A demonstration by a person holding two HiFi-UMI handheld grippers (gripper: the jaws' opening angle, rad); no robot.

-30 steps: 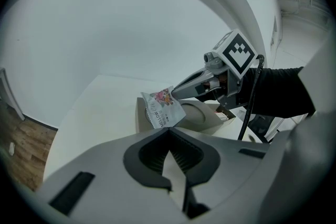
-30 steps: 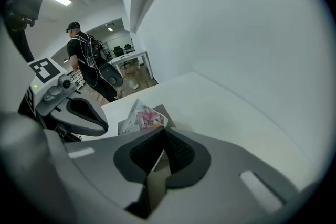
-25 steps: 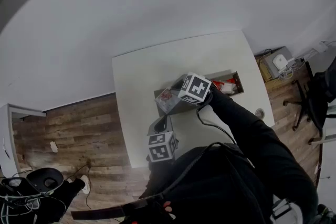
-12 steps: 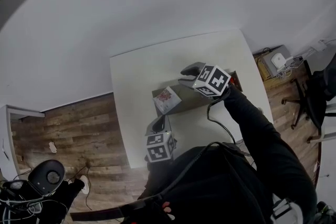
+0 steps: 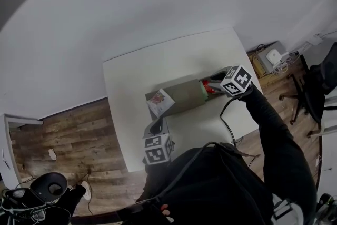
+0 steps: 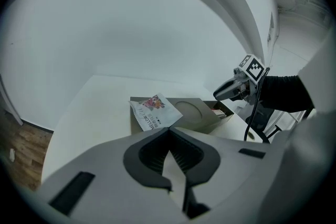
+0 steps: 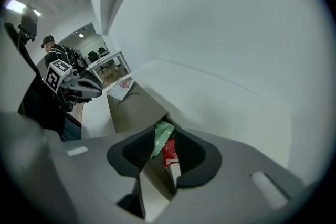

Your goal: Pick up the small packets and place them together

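Head view: the right gripper hangs over the open right end of the cardboard box on the white worktop. Its jaws have just been opening and stand apart with nothing pinched. Through the gap a green packet and a red packet lie in the box below, so it is probably lined up to take one. A flower-printed packet lies on the box's left end, apparently the gathering spot. The left gripper hovers near the person, jaws together and empty, clear of the work.
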